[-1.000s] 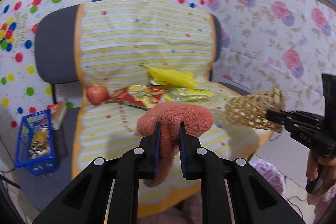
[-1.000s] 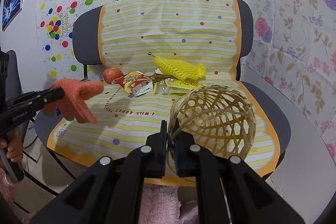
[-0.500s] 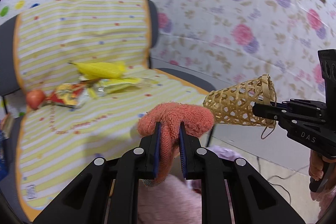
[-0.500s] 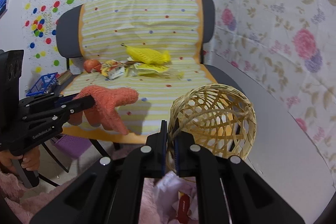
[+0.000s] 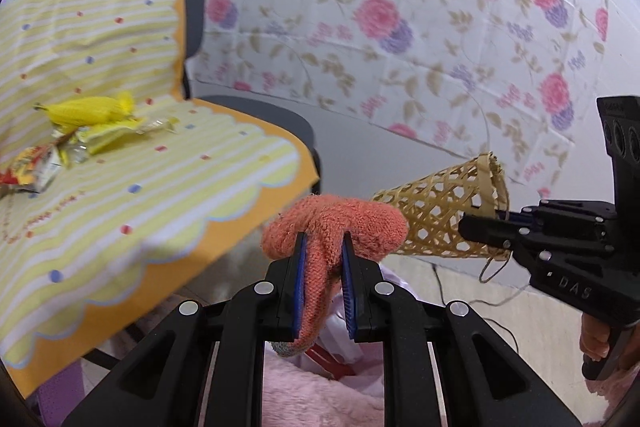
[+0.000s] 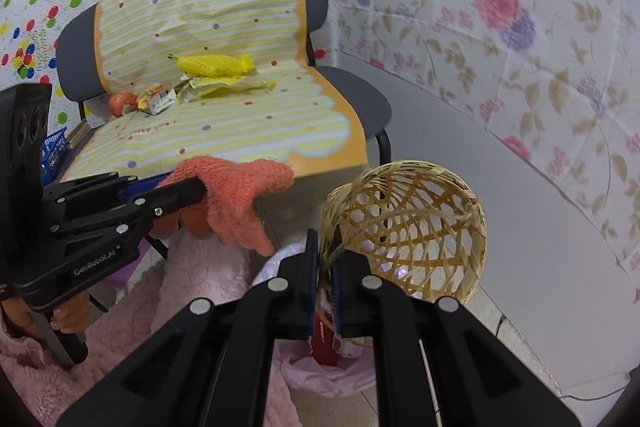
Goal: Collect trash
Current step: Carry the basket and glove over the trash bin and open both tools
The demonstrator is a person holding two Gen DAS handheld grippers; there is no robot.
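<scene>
1. Hanging from the left tongs (image 5: pixel 323 281), the orange glove (image 5: pixel 334 227) was pinched between the blue pads, clear of the chair (image 6: pixel 360 99) and above the pink-lined bin (image 6: pixel 320 367) at the bottom of both views.
2. Right tongs (image 6: pixel 325 291) were pressed together on the rim of the woven basket (image 6: pixel 408 227), which hung just beside the glove, over the same bin.
3. Change over the last second: both tools had swung from facing the chair seat to its right front corner; the seat cover (image 5: pixel 120 187) now lay well to the left, and the bin liner had come into sight beneath the tongs.
4. Meaning, as judged: carry phase nearly complete; release over the bin looked like the step in hand. The basket is wide, so it may catch the bin rim.
5. Remaining on the seat: yellow mesh bag (image 6: pixel 212 63), snack wrappers (image 6: pixel 158 98), a red fruit (image 6: pixel 120 103). Collection therefore unfinished.
</scene>
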